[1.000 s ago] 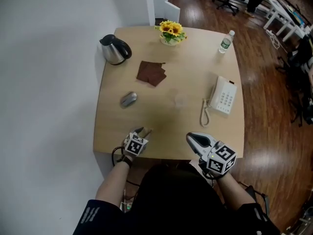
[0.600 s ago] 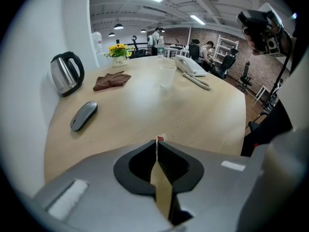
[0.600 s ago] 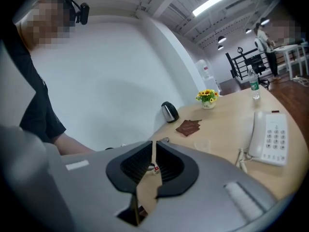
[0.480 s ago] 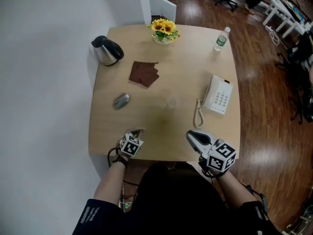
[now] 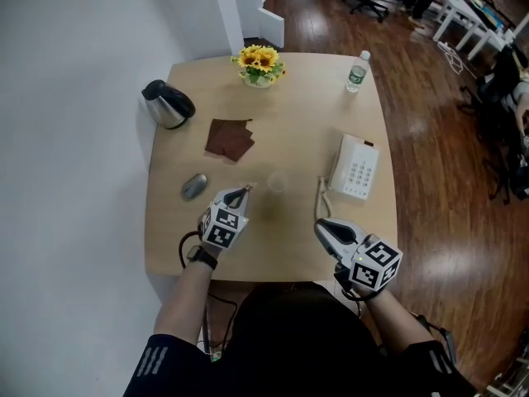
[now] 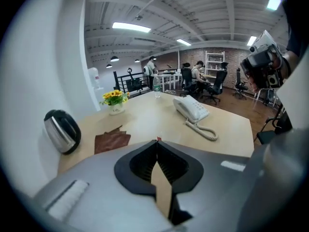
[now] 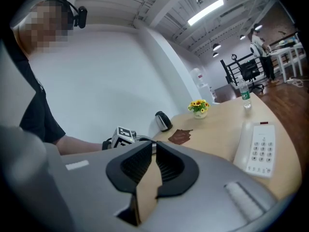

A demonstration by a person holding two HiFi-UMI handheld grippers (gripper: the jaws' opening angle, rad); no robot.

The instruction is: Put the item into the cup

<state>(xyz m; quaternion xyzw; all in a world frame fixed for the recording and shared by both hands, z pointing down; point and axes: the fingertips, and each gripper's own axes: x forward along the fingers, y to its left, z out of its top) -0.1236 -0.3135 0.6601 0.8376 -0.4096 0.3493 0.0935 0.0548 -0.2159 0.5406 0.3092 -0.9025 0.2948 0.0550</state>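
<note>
A faint clear cup [image 5: 277, 183] stands near the middle of the wooden table [image 5: 364, 106]. A grey oval item [image 5: 194, 186] lies at the table's left side, beside a brown cloth [image 5: 230, 139]. My left gripper [image 5: 243, 192] hovers over the table between the grey item and the cup, jaws shut with nothing between them [image 6: 157, 140]. My right gripper [image 5: 321, 227] is near the front edge, to the right of the cup, also shut and empty [image 7: 154, 142]. The cup does not show clearly in either gripper view.
A steel kettle [image 5: 167, 104] stands at the back left, a sunflower pot [image 5: 259, 63] at the back middle, a water bottle [image 5: 356, 72] at the back right. A white corded phone [image 5: 355, 168] lies at the right. A white wall runs along the left; office chairs stand beyond.
My left gripper has moved forward from the front edge over the table, toward the cup, and its jaws have come together. The right gripper has stayed put.
</note>
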